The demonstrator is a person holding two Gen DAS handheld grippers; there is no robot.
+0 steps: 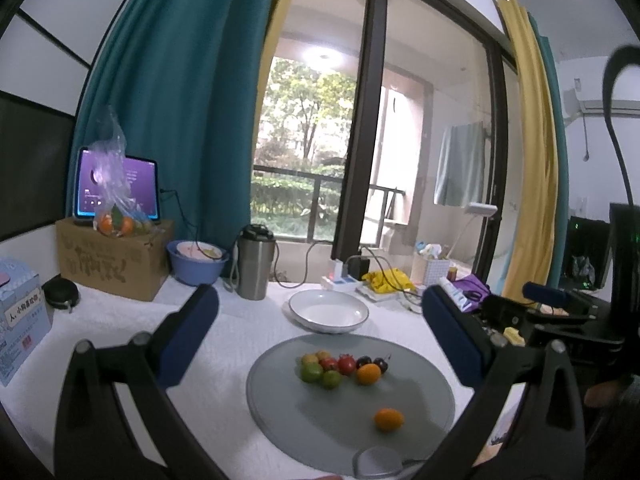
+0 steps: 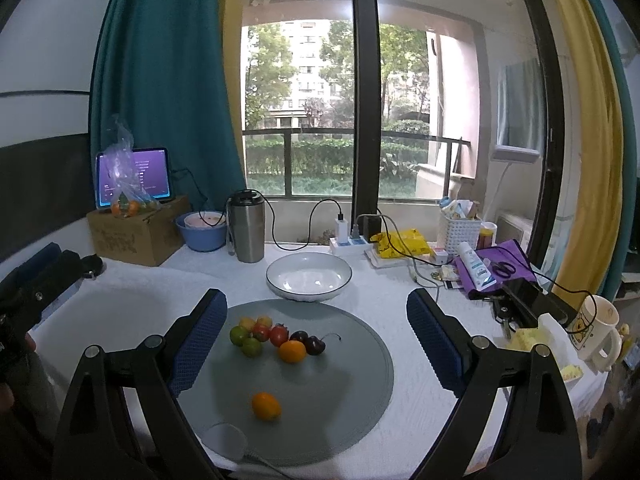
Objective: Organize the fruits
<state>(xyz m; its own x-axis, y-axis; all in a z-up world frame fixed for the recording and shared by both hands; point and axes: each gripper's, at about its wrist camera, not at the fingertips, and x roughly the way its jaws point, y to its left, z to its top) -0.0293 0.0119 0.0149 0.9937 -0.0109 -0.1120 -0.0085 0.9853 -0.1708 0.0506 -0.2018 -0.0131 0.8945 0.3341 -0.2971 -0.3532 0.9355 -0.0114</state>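
Note:
A round grey mat [image 1: 420,392] [image 2: 352,376] lies on the white table. On it sits a cluster of small fruits [image 1: 340,366] [image 2: 276,338]: green, red, yellow, dark cherries and an orange one. A lone orange kumquat [image 1: 388,419] [image 2: 265,405] lies nearer me. An empty white bowl [image 1: 328,311] [image 2: 308,276] stands behind the mat. My left gripper [image 1: 320,332] is open and empty above the mat. My right gripper [image 2: 316,336] is open and empty above the fruits. A white spoon [image 1: 378,462] [image 2: 224,440] lies at the mat's near edge.
A steel tumbler [image 2: 246,226], a blue bowl [image 2: 202,232] and a cardboard box [image 2: 136,232] with a bag of oranges and a tablet stand at the back left. A power strip, yellow packet, basket, tube, scissors, phone and mug [image 2: 600,330] crowd the right.

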